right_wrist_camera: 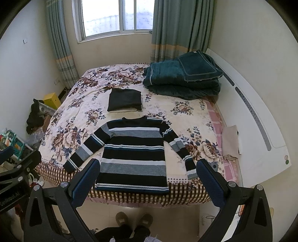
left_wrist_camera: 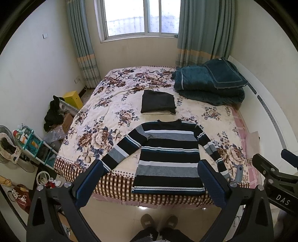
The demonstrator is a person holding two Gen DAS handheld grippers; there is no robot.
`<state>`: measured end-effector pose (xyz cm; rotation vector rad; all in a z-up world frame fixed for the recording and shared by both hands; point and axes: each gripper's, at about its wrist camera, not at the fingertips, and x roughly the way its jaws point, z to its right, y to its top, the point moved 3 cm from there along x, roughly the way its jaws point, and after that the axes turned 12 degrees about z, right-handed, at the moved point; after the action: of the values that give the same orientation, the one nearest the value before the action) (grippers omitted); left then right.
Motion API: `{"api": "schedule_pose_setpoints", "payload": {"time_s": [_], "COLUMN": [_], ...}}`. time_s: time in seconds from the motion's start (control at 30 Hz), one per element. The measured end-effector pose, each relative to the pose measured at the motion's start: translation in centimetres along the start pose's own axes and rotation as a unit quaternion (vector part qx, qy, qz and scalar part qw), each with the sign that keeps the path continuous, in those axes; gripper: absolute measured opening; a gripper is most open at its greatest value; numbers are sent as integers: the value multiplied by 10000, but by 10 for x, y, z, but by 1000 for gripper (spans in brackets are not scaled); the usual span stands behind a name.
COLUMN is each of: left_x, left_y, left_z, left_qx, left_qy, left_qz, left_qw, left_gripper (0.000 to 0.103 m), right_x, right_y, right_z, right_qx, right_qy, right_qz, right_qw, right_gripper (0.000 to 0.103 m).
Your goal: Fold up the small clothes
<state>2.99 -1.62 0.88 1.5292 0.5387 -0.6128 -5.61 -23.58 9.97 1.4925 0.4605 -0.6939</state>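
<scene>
Sweater (left_wrist_camera: 167, 158) flat at bed's (left_wrist_camera: 119, 182) near edge; folded pile (left_wrist_camera: 158, 102) behind, quilt (left_wrist_camera: 208, 83) far right corner. Left gripper (left_wrist_camera: 149, 184), right gripper (right_wrist_camera: 149, 180) wide open, empty.

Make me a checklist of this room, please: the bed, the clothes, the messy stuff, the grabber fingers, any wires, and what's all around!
Surface: bed with floral blanket, checked border along the near edge.
Job's things: striped sweater spread flat, sleeves out, hem at the near edge; folded dark garment lies beyond its collar, apart from it.
Clutter: teal quilt pile on the bed's far right corner; yellow box, dark clothes heap and small shelf on the floor to the left.
Grippers: left gripper and right gripper both open, holding nothing, above the near edge.
Cables: thin wire on the floor at right.
Surroundings: window, curtains, person's slippers on the tiled floor.
</scene>
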Motion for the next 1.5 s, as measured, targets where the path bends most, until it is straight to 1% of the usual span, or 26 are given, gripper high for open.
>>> {"api": "schedule_pose_setpoints", "payload": {"time_s": [0.1,0.4,0.63,0.67,0.7,0.77,0.8,0.87,1.0,1.07,1.1,1.17,1.23,1.27,1.37,1.4,1.47,1.5], "left_x": [1,-1,-2,-3,-1,-3,-3,-2,3,14,25,45,74,94,148,176,206,233], "left_y": [3,-3,1,-3,0,-4,-5,-1,-1,3,5,5,2,0,-17,-24,-35,-41], "left_z": [2,0,3,2,3,2,2,3,4,6,8,8,12,15,17,27,36,48], "left_qx": [-2,-5,-9,-12,-18,-19,-19,-15,-14,12,49,94,118,111,166,236,332,428], "left_qy": [3,-3,-26,-12,-14,-17,-18,-40,-2,122,256,335,388,357,392,443,525,639], "left_qz": [12,32,45,57,57,58,70,70,126,346,521,660,706,626,333,154,-12,-174], "left_qw": [10000,10000,10000,10000,10000,10000,10000,10000,9999,9993,9983,9972,9967,9973,9985,9986,9981,9969], "left_gripper": [103,103,103,103,103,103,103,103,103,103,103,103,103,103,103,103,103,103], "right_x": [0,1,-3,-4,-9,-8,-9,-7,-7,-1,7,20,45,64,114,134,165,190], "right_y": [-1,-4,-4,-2,11,8,12,7,18,22,26,24,14,9,-24,-36,-60,-75], "right_z": [0,1,0,-1,-3,-2,-4,-2,-3,-2,3,6,22,39,81,102,140,169], "right_qx": [7,-1,-9,-16,-25,-14,-10,-15,47,142,355,493,672,823,1257,1459,1724,1931], "right_qy": [12,1,-3,-10,-3,-3,-12,-1,-17,-7,47,41,-122,-364,-702,-829,-1049,-1213], "right_qz": [-1,17,35,32,32,41,34,45,18,-9,-19,-22,-74,-162,-448,-619,-850,-1064], "right_qw": [10000,10000,10000,10000,10000,10000,10000,10000,10000,9999,9994,9988,9976,9958,9886,9839,9757,9678], "right_gripper": [103,103,103,103,103,103,103,103,103,103,103,103,103,103,103,103,103,103]}}
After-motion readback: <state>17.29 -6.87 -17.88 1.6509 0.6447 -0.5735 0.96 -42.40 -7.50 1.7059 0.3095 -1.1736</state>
